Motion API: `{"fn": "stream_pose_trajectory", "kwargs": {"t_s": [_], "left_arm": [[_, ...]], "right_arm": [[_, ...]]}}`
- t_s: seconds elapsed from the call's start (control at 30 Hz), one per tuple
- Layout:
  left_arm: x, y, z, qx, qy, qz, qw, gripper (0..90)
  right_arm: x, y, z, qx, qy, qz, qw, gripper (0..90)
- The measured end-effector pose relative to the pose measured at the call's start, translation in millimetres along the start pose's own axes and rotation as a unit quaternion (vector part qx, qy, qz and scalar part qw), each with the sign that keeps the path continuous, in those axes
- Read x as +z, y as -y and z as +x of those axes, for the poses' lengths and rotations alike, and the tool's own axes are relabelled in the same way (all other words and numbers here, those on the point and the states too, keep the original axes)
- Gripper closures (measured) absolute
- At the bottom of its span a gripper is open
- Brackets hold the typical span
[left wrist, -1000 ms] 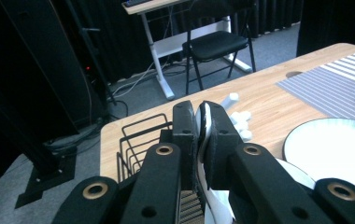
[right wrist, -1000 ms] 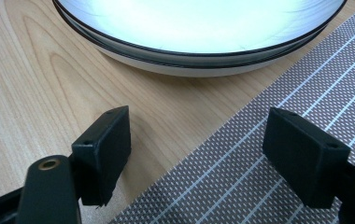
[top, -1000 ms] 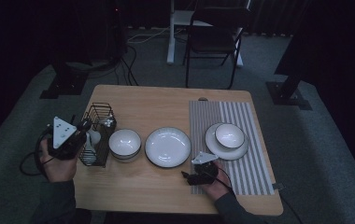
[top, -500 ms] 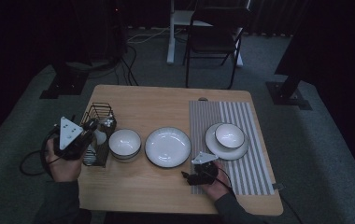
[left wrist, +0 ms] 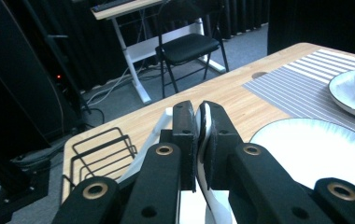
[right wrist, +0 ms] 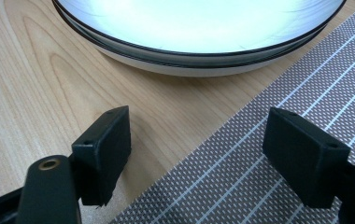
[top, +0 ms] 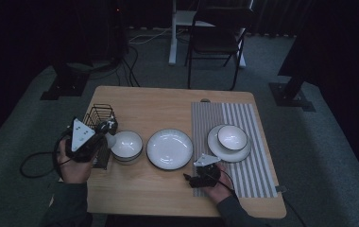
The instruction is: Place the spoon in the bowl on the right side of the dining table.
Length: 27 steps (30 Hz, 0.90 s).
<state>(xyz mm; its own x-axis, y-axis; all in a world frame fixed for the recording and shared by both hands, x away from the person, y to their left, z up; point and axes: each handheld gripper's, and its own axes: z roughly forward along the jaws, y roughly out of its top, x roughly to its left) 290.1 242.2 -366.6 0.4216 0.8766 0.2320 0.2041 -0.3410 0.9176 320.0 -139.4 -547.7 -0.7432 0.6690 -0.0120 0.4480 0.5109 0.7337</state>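
Note:
My left gripper [top: 103, 130] hovers over the table's left side, between the black wire rack [top: 97, 116] and a white bowl [top: 126, 144]. Its jaws are shut on a white spoon-like piece with a dark edge [left wrist: 213, 205]; my left gripper [left wrist: 198, 116] pinches it upright. My right gripper [top: 192, 178] rests low on the table near the front edge and stands open with nothing between its fingers. In the right gripper view, my right gripper [right wrist: 196, 149] straddles the edge of the striped grey mat [right wrist: 259, 177], just short of the large white plate [right wrist: 199, 28].
The large white plate [top: 169, 148] sits mid-table. A small bowl on a plate [top: 228, 142] lies on the striped mat [top: 243, 118]. A black chair [top: 215, 42] and a white desk stand behind the table. Bare wood [top: 158, 104] stretches along the far side.
My left hand has moved right with the white piece, from outside the table's left edge to beside the wire rack and the bowl. The right hand has stayed put.

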Motion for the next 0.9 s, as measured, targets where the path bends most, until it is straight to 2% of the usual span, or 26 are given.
{"fn": "stream_pose_trajectory", "kwargs": {"t_s": [0.3, 0.9], "left_arm": [[8.5, 2.1, -4.7, -0.009, 0.016, -0.001, 0.9998, 85.3], [23.9, 1.2, -14.8, -0.009, 0.042, 0.001, 0.9991, 85.4]], "right_arm": [[0.0, 0.0, -0.1, -0.001, 0.000, 0.000, 1.0000, 23.4], [-0.1, 0.0, -0.1, 0.000, 0.000, 0.000, 1.0000, 23.4]]}}
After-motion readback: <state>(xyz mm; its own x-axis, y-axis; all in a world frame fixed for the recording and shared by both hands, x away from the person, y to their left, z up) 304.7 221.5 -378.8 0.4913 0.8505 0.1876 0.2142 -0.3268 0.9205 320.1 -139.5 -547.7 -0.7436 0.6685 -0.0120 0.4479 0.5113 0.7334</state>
